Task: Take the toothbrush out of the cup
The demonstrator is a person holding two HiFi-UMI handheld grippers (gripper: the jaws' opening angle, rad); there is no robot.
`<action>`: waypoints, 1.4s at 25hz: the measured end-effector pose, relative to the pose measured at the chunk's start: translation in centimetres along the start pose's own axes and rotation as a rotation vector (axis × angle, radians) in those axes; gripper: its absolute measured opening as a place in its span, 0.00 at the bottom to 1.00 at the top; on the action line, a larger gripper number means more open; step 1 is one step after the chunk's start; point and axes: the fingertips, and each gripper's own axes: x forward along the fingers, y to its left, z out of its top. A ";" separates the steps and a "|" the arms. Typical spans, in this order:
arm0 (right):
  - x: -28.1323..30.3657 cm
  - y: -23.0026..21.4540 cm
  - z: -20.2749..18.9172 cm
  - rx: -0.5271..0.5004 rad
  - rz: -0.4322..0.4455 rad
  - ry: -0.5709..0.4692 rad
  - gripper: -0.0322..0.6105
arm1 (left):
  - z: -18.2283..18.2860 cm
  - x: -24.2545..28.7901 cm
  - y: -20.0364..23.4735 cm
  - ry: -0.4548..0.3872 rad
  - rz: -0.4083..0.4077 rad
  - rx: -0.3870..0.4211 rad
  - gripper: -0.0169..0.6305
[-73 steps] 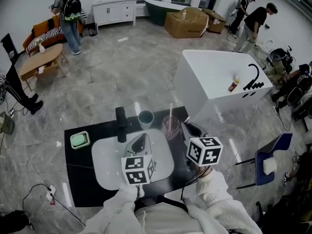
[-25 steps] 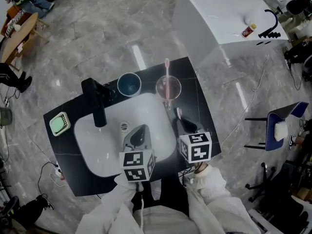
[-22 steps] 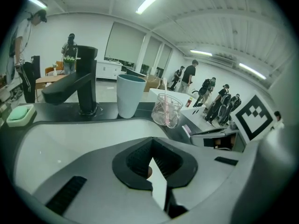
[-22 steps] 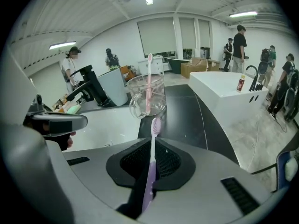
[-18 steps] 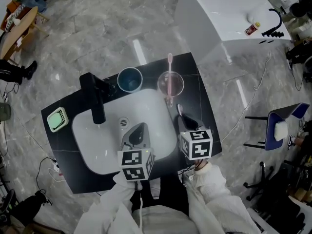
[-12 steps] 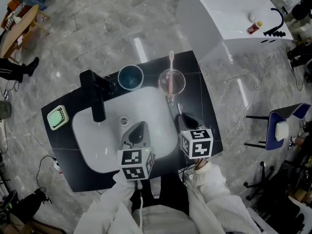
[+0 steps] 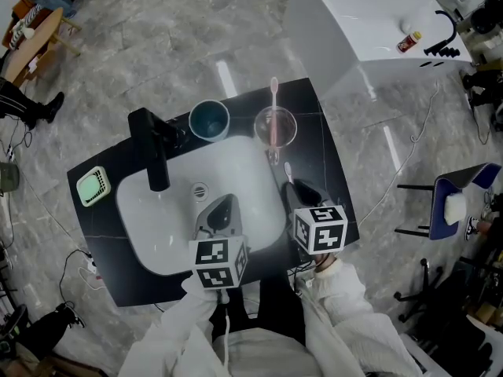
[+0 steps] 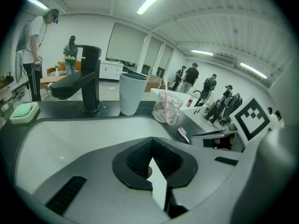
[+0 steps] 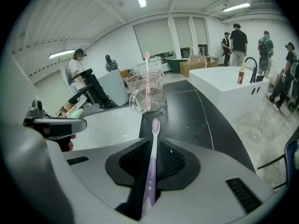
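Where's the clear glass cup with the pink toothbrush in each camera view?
Head view: the glass cup is at upper centre, on the black counter, beside the tall cup.
Left gripper view: it is right of centre, right of the tall cup.
Right gripper view: it is at upper centre, beyond the purple toothbrush.
Shared landmark: the black faucet stands left of it everywhere.

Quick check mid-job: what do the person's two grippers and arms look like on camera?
The left gripper and right gripper have light grey moulded bodies with black ribbed pads inside. Each carries a white cube printed with black square markers. Both sleeves are white and soft-looking.
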 end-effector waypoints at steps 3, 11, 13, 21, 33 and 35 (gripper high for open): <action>-0.8 0.3 0.4 0.006 0.012 -0.018 0.11 | 0.1 -0.2 -0.2 -0.005 -0.002 0.003 0.02; -4.1 0.0 2.8 0.041 0.013 -0.107 0.11 | 1.4 -1.4 -1.0 -0.041 0.001 0.008 0.02; -5.2 -0.2 3.6 0.057 0.018 -0.133 0.11 | 2.1 -2.0 -1.3 -0.061 0.005 0.011 0.02; -9.7 -0.8 6.7 0.080 0.024 -0.242 0.11 | 5.1 -5.3 -1.6 -0.153 0.043 0.009 0.02; -16.7 -0.9 12.4 -0.001 0.081 -0.452 0.11 | 10.2 -9.8 -3.6 -0.339 0.133 -0.051 0.02; -17.5 -1.1 13.0 -0.021 0.083 -0.467 0.11 | 10.6 -10.4 -4.1 -0.357 0.142 -0.067 0.02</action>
